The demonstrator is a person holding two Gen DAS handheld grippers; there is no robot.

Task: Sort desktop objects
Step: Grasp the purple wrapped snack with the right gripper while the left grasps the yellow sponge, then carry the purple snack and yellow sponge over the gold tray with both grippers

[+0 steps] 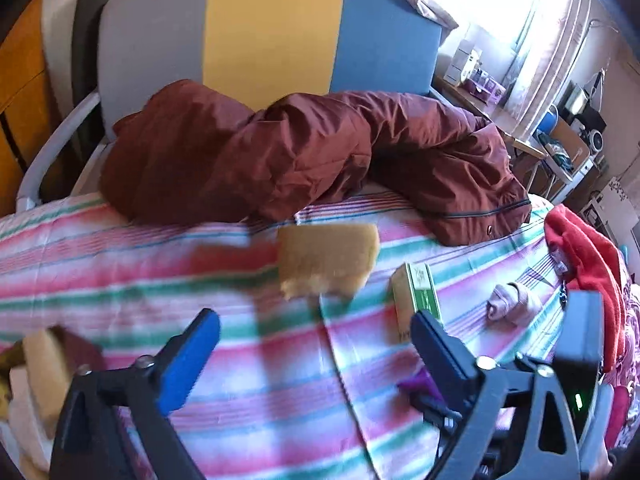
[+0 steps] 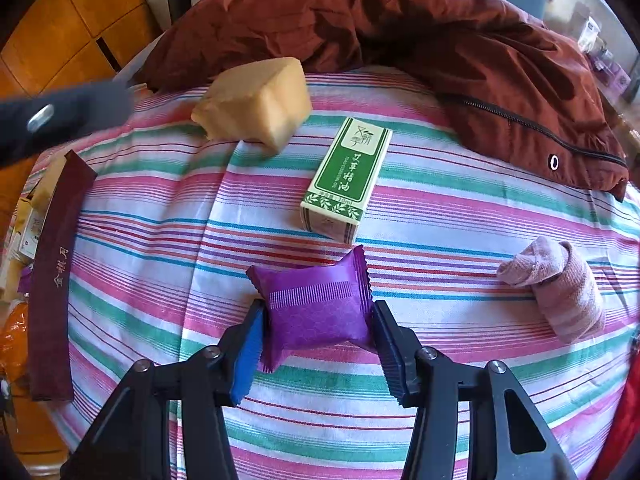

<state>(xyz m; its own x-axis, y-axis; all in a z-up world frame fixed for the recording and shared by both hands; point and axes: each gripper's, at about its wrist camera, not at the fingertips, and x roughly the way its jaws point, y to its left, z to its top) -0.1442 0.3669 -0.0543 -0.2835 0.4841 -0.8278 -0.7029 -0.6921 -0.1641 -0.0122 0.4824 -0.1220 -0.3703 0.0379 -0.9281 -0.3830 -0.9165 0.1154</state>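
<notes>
right gripper (image 2: 318, 340): clamped on purple snack packet (image 2: 316, 308)
left gripper (image 1: 316, 344): released, empty
risk: slick packet may slip sideways when lifted off the striped cloth (image 2: 440, 216)

Left tool (image 1: 316, 354): black frame of flat, angular struts, silver screw heads at the pivots, bright blue pads (image 1: 188, 364) lining the inner faces of both fingers. A boxy black housing on the outer side, a small green light glowing low on it. Right tool (image 2: 318, 344): same black build, triangular cut-outs in the arms, round silver screws at the joints, blue ribbed pads (image 2: 246, 356) with fine ridges along the edges.
</notes>
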